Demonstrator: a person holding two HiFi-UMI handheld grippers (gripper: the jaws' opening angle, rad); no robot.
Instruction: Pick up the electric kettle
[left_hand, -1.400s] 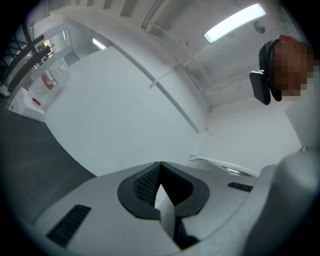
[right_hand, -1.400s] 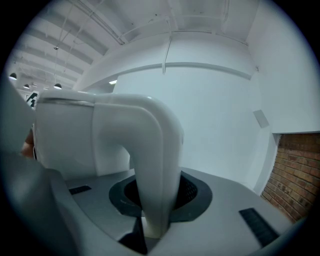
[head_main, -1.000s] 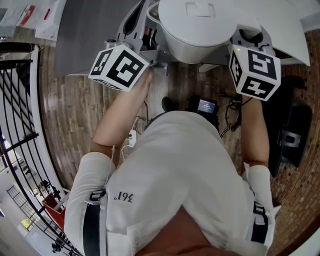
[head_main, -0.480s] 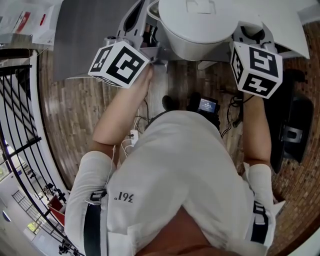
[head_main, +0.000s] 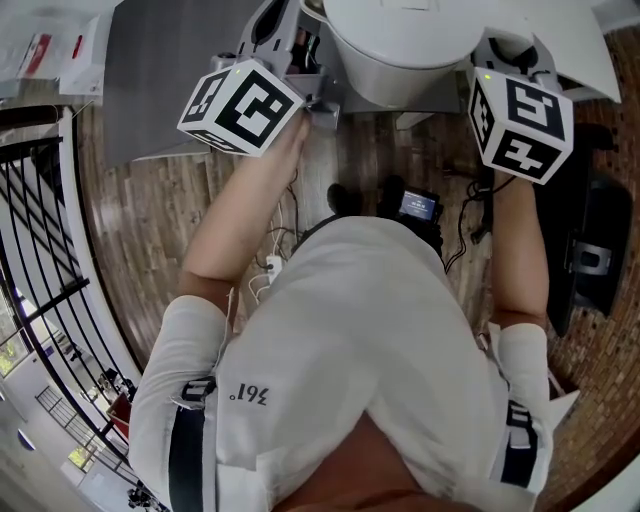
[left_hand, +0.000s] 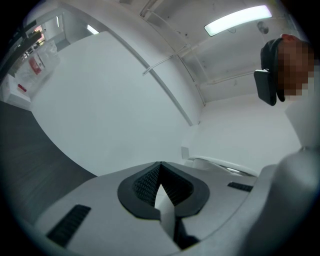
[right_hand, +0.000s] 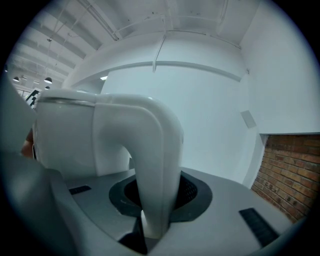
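Reaching forward with both forearms, the person holds the left tongs (head_main: 318, 100) and the right tongs (head_main: 497, 60) at either side of the white electric kettle (head_main: 400, 50). The right tongs pinch the kettle's curved handle (right_hand: 155, 150). The left tongs are pressed together just beside the kettle body, with a pale sliver at their seam that I cannot identify. The head view cuts off the kettle's top, and what lies under it is hidden.

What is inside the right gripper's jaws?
The kettle handle, white and curved, gripped between the jaws, with the kettle body to its left. It covers the pads' faces.
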